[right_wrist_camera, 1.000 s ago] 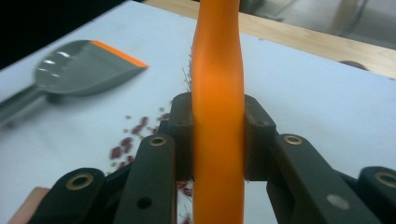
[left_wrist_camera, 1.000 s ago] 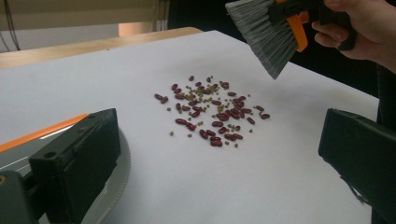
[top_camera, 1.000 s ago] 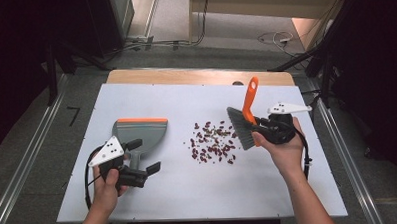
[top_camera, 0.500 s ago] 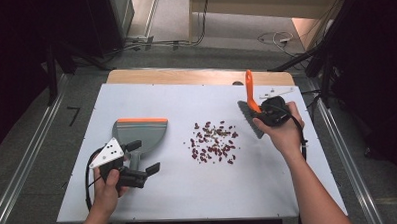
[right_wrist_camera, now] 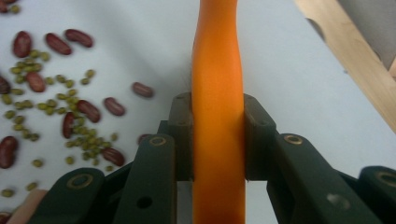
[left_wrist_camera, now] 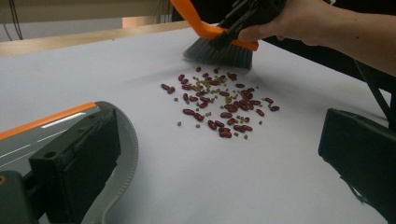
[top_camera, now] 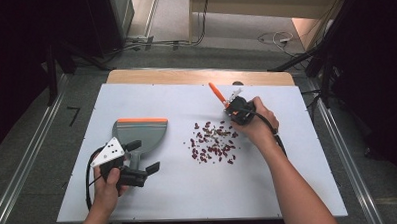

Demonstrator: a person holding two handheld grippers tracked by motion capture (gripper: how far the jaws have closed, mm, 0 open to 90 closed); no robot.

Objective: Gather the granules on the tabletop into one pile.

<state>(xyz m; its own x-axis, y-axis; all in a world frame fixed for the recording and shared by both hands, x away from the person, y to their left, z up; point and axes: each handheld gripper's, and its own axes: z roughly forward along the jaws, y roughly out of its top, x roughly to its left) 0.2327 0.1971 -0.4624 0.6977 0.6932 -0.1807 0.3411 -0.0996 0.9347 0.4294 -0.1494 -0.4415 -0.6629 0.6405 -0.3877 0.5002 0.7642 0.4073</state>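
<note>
since before, right gripper [top_camera: 235, 110] fingers clamp one brush [left_wrist_camera: 219, 46] lowered beside beans [top_camera: 212, 141]; left gripper [top_camera: 138, 159] fingers open by one dustpan [top_camera: 139, 134].

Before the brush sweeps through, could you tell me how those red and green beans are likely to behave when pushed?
The beans lie loose and unstacked on the smooth white table, so they will probably slide easily. The small round green ones look apt to roll ahead and scatter. The brush, clamped in the right gripper, has soft bristles, so some may slip under.
</note>
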